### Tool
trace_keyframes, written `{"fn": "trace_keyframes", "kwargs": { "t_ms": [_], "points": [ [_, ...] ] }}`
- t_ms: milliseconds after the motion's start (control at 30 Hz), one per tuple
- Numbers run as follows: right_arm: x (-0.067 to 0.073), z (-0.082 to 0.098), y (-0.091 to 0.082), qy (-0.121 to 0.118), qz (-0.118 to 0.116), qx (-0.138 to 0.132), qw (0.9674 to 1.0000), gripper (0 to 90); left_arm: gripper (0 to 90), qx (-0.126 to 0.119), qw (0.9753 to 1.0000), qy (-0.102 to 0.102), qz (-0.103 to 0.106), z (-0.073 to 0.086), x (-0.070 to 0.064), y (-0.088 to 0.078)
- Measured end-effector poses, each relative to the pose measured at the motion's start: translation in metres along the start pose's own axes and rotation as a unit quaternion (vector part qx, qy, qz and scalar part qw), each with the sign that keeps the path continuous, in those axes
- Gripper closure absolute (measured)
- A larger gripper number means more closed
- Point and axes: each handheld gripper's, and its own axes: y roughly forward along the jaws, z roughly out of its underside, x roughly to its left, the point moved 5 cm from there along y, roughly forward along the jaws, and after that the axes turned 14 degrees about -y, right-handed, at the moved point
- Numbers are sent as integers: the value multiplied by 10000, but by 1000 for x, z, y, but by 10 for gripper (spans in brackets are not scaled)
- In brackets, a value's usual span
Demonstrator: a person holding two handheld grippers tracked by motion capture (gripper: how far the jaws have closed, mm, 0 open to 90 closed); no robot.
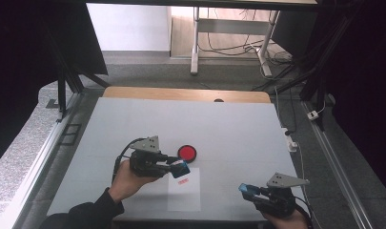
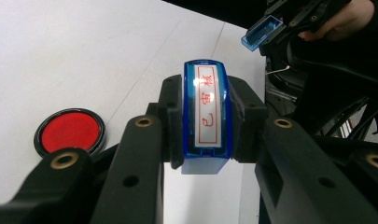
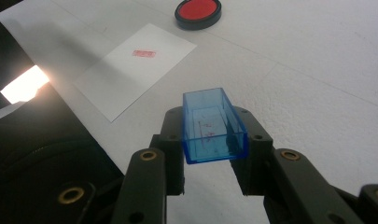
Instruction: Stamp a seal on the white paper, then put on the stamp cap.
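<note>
Left gripper has its jaws clamped on one blue stamp, a white label with red characters on its top, hanging above the sheet of paper. Right gripper pinches one clear blue cap, hollow side up, near the desk's front edge. One red ink pad, one sheet. The right gripper view alone shows the red print clearly.

The blue stamp clamped in the left hand-held gripper carries a white label with three red characters — 已审核. Beyond the right hand-held gripper, the paper sheet bears a small red imprint — too small to read.
</note>
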Motion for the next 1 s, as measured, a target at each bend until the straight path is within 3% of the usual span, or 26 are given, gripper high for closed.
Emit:
{"fn": "trace_keyframes", "kwargs": {
  "t_ms": [433, 700, 1000],
  "points": [
    [2, -8, -3, -62, 26, -202, 9998, 678, 698, -30, 10000, 43, 53, -1, -1, -3],
    [8, -18, 3, -128, -287, -307, 9990, 679, 698, -37, 9999, 110, 100, -1, -1, -4],
    [15, -30, 12, -369, -616, -386, 9967, 678, 698, -61, 9997, 147, 185, -1, -1, -6]
  ]
}}
